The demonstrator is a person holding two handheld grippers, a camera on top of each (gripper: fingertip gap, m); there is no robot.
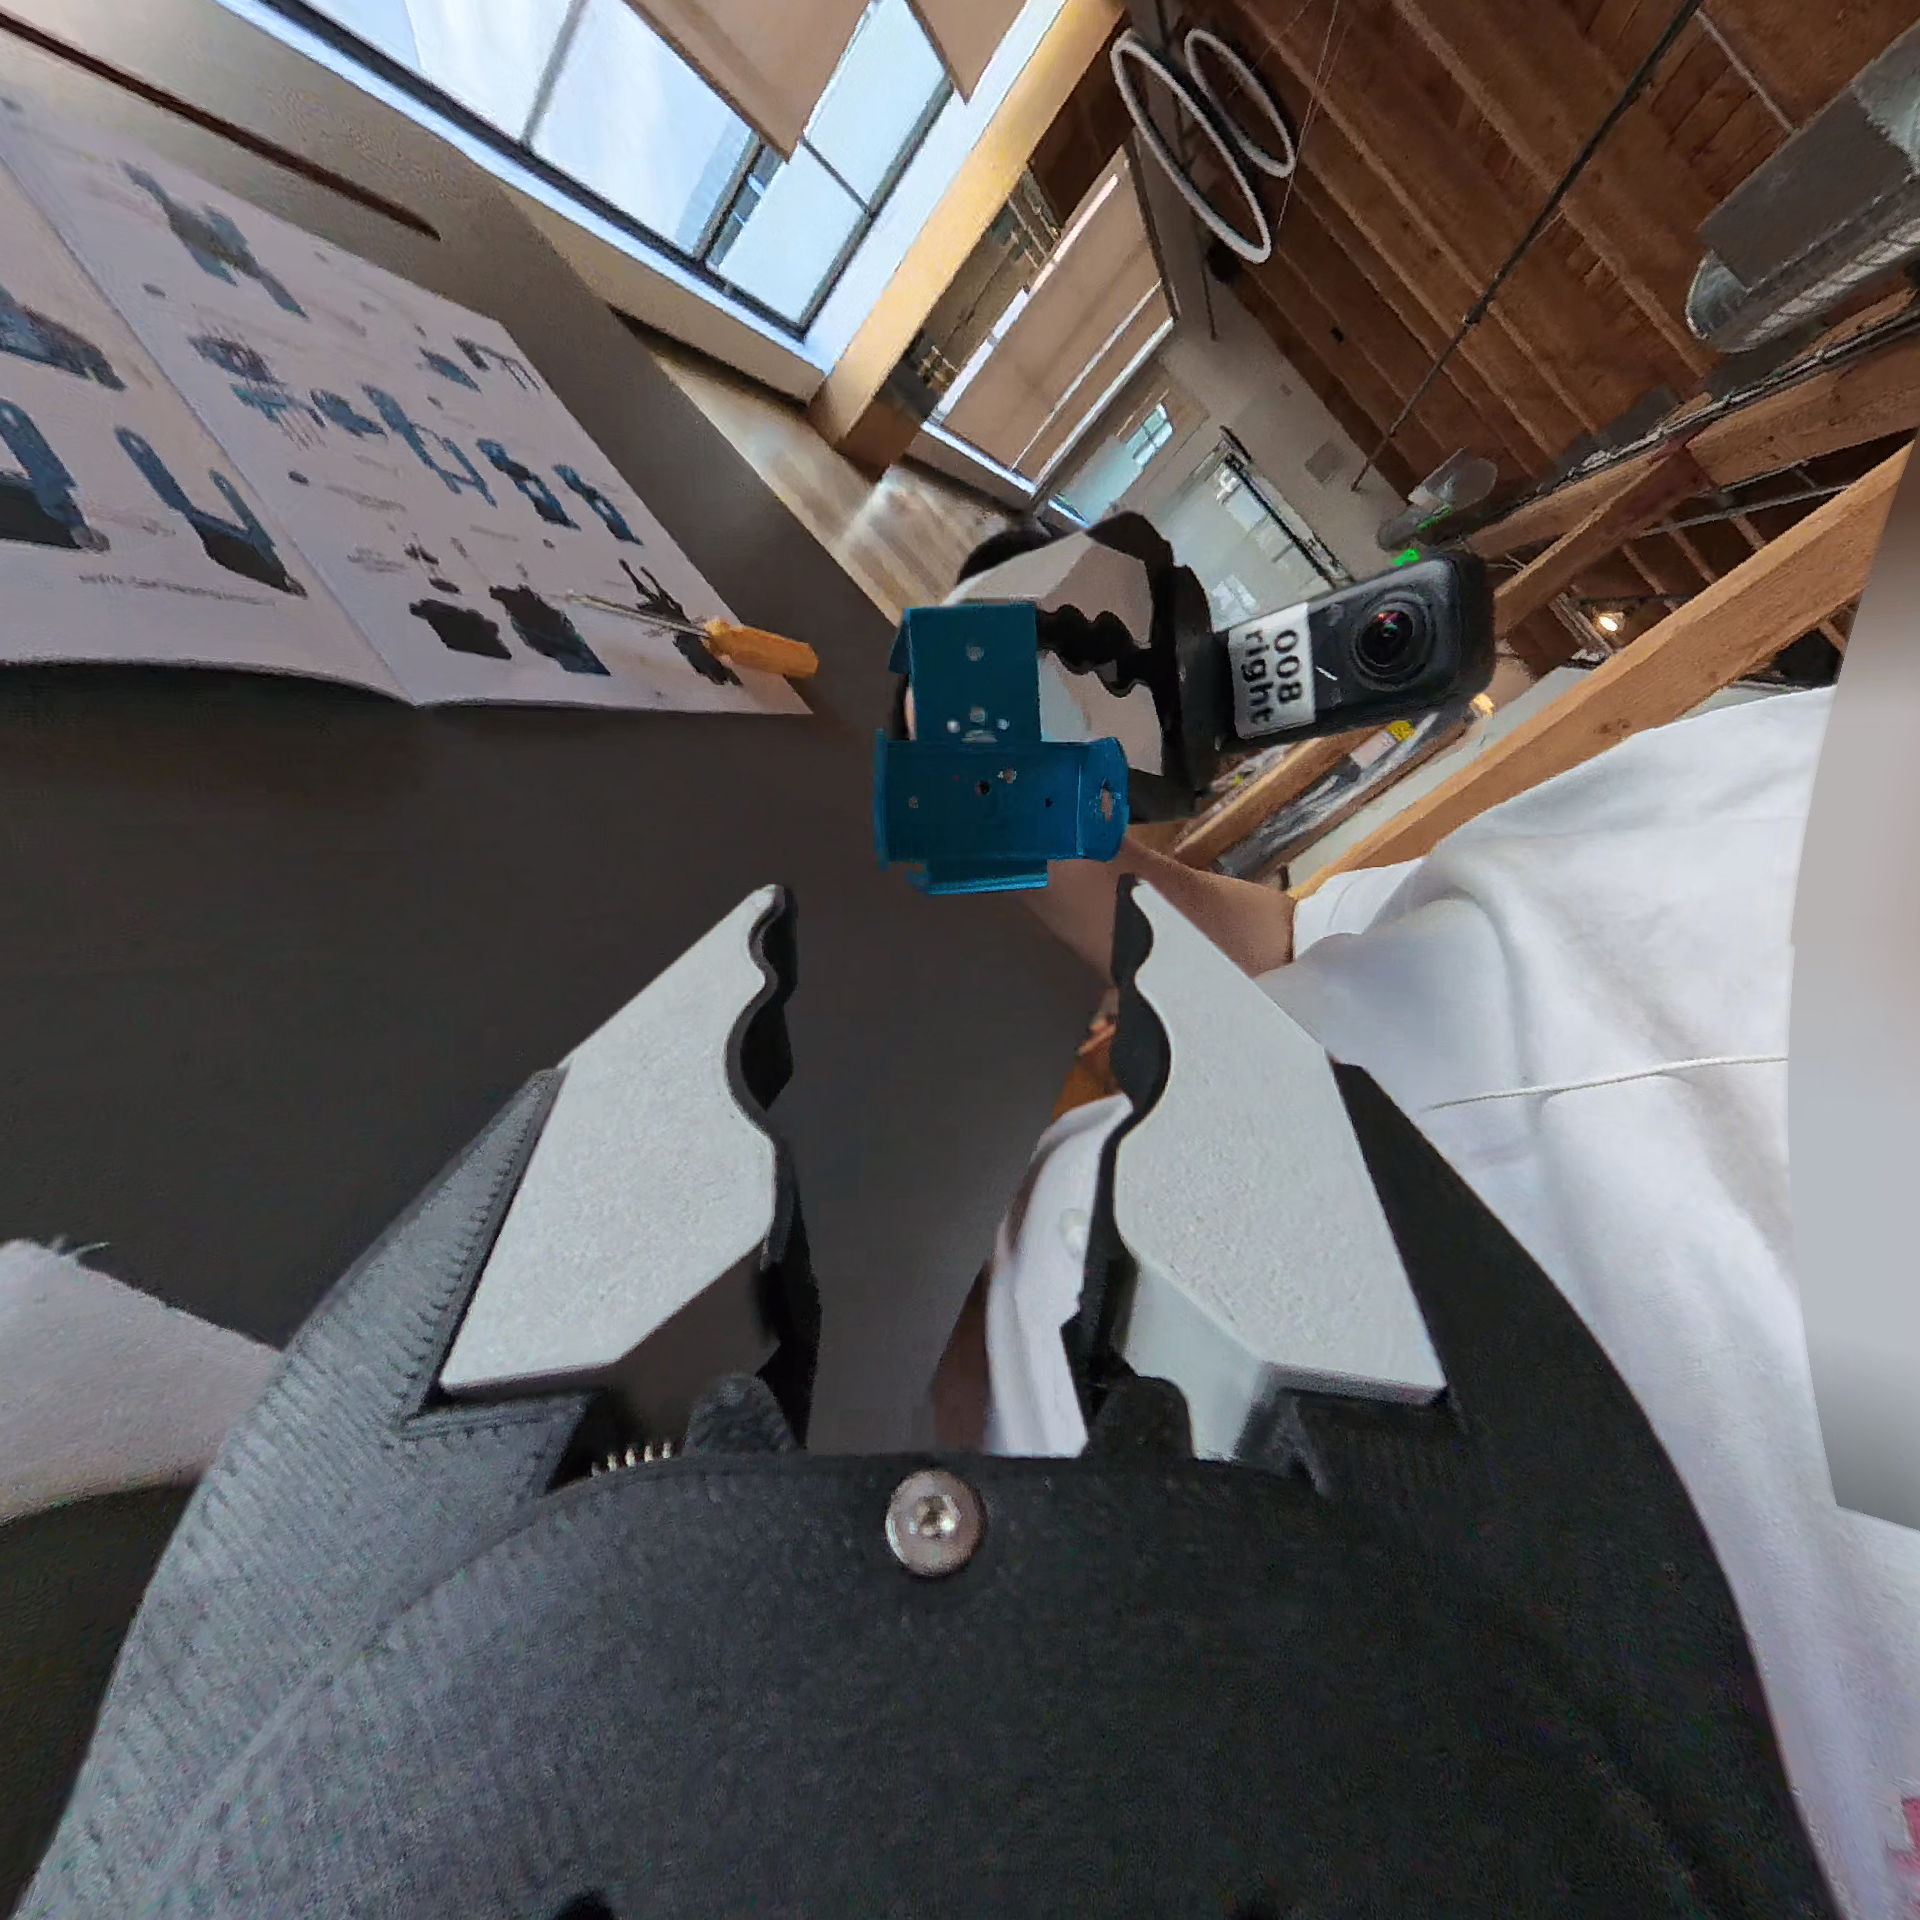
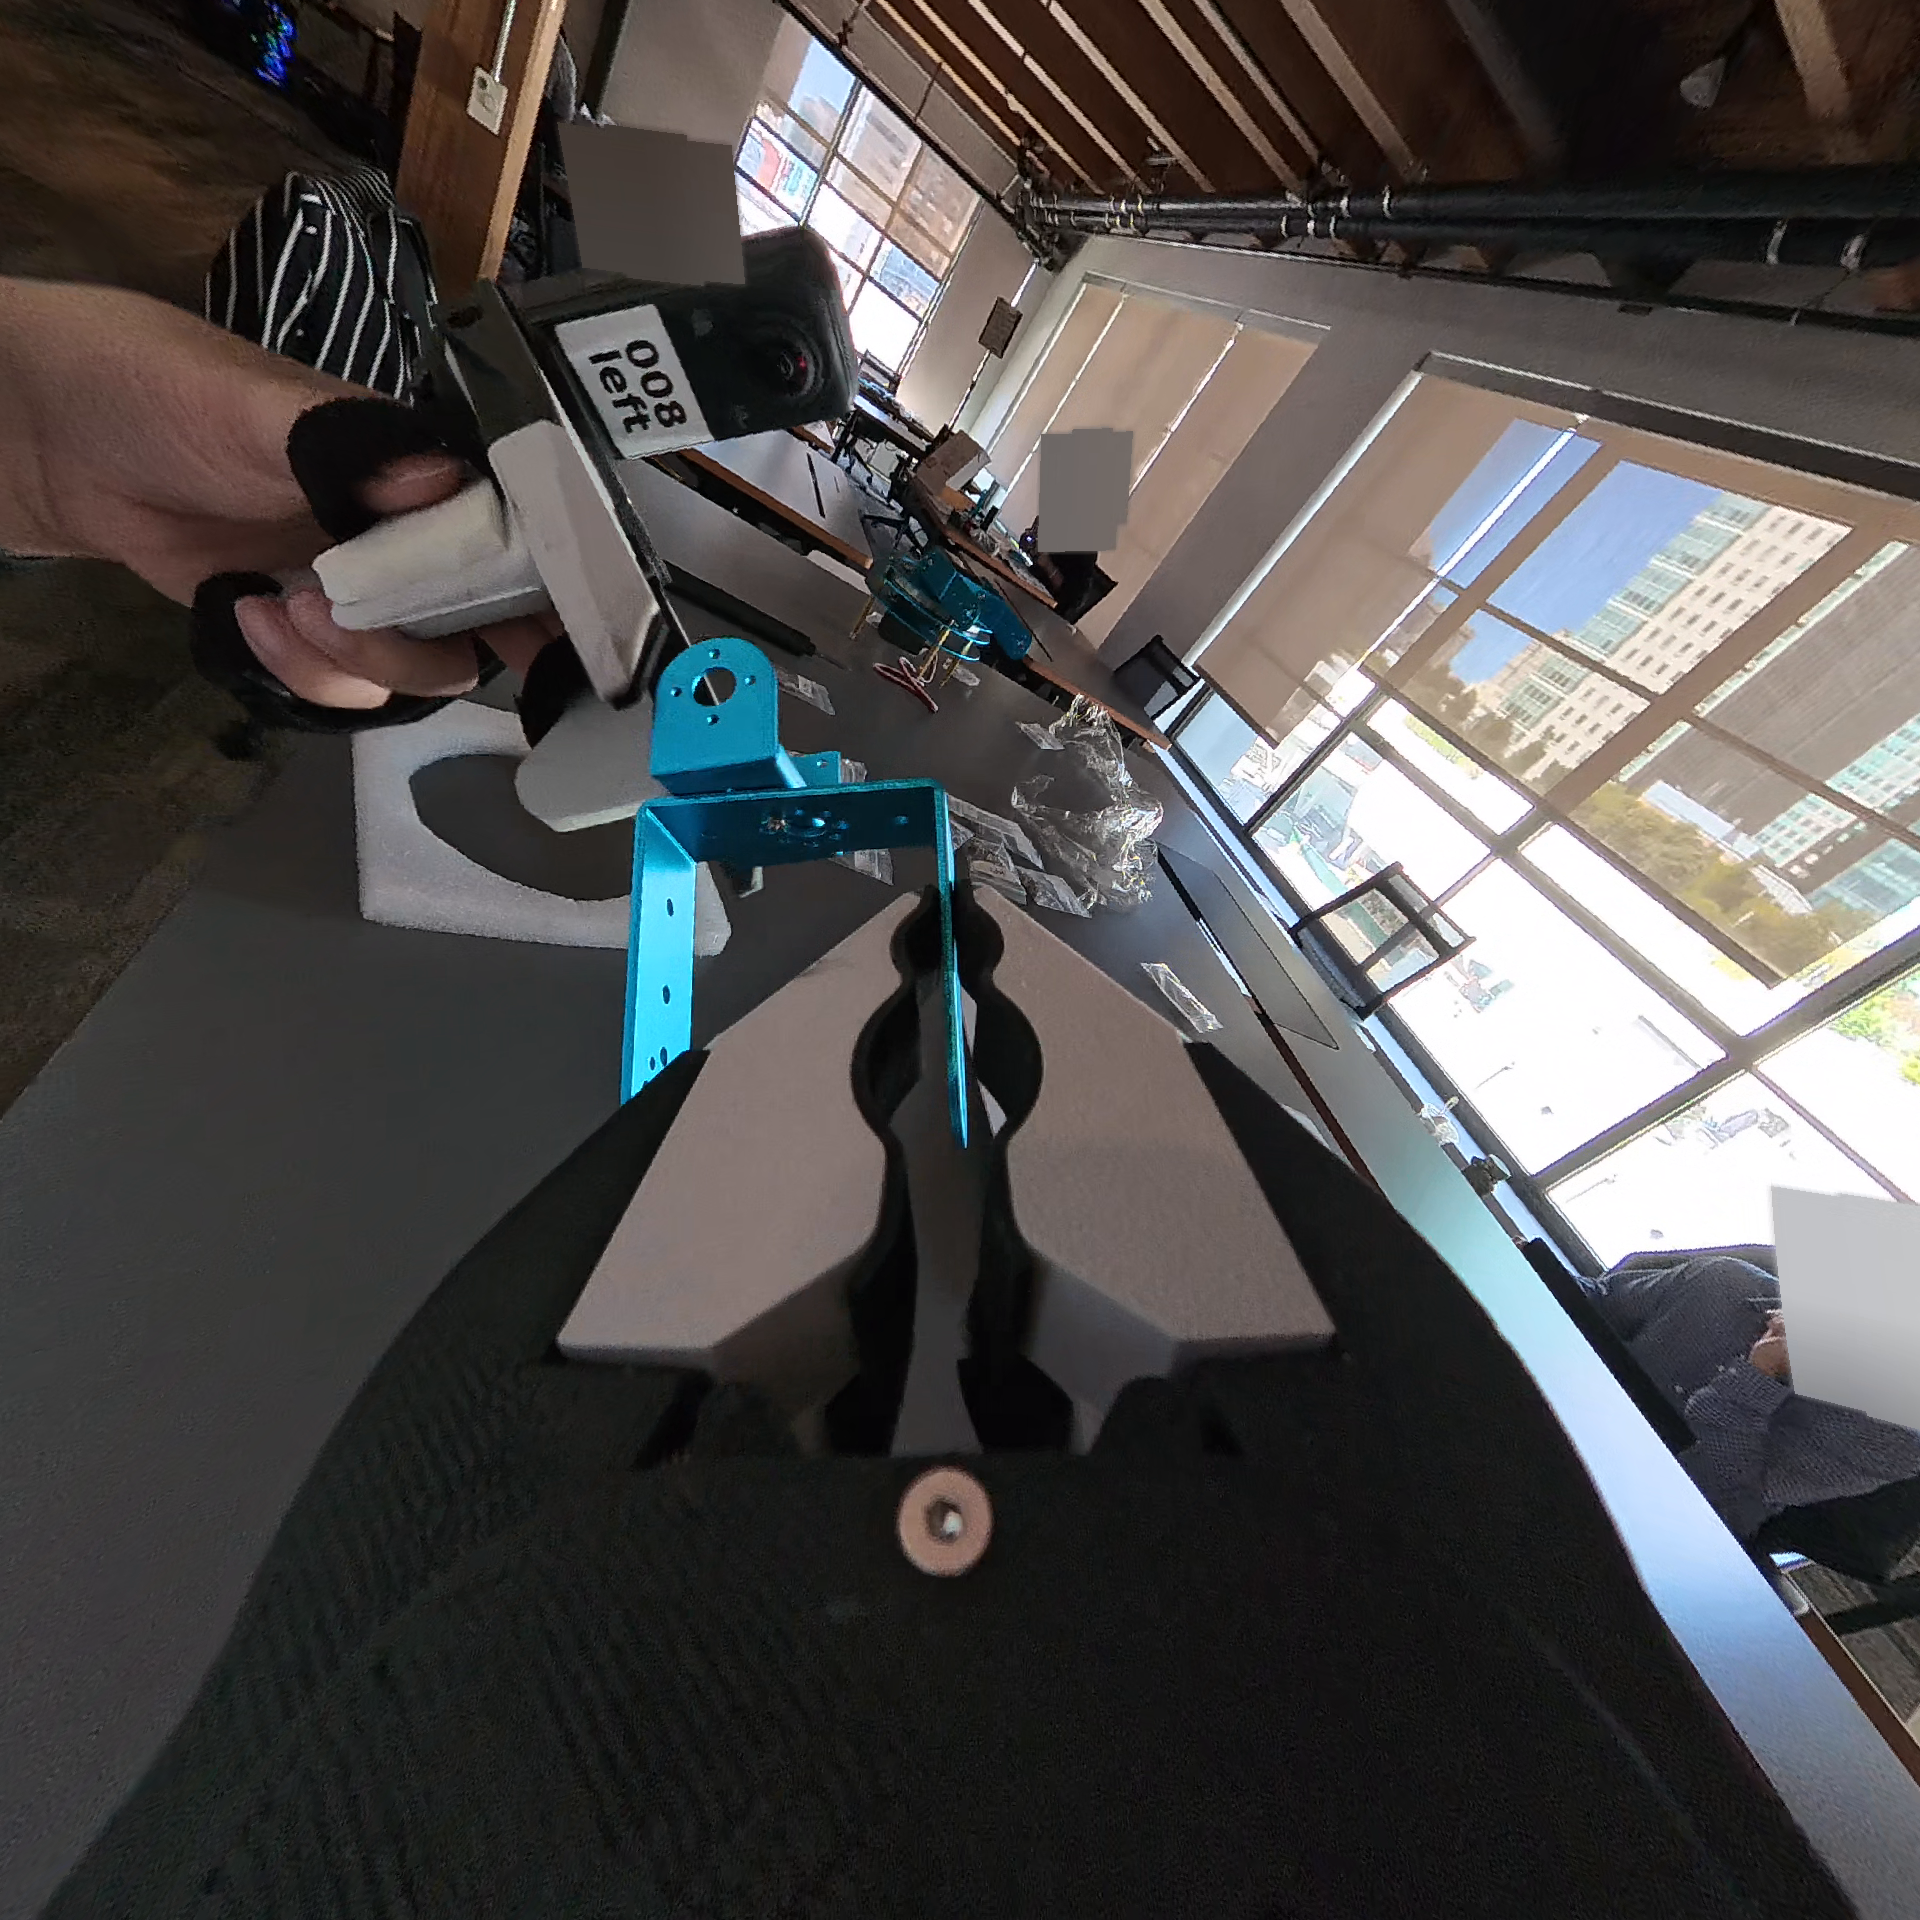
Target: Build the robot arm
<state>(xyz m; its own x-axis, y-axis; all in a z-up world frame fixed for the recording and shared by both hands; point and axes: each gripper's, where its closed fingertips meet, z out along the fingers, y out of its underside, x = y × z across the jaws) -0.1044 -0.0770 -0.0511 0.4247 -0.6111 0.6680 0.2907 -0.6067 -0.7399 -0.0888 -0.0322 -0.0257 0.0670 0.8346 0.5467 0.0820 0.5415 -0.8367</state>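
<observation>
My right gripper (image 2: 940,914) is shut on one leg of a blue metal U-bracket (image 2: 790,826) and holds it above the dark table (image 2: 260,1091). A smaller blue bracket (image 2: 717,727) with a round hole is fixed on top of the U-bracket. In the left wrist view the blue bracket assembly (image 1: 987,769) hangs in the air just beyond my left gripper (image 1: 951,904), which is open and empty, with its fingertips a short way below the assembly. The right gripper (image 1: 1049,649) holds the assembly from behind. In the right wrist view the left gripper (image 2: 613,727) sits close to the small bracket, held by a hand.
An open instruction sheet (image 1: 312,436) lies on the table with an orange-handled screwdriver (image 1: 758,649) at its edge. A white foam piece (image 2: 436,873), crumpled plastic bags (image 2: 1091,810) and another blue assembly (image 2: 945,613) lie farther along. A person's white shirt (image 1: 1558,1039) is at the right. Left tips to right tips: about 6 centimetres. The right gripper is farther from the white foam piece (image 2: 436,873), some 20 centimetres, than the left, some 12 centimetres.
</observation>
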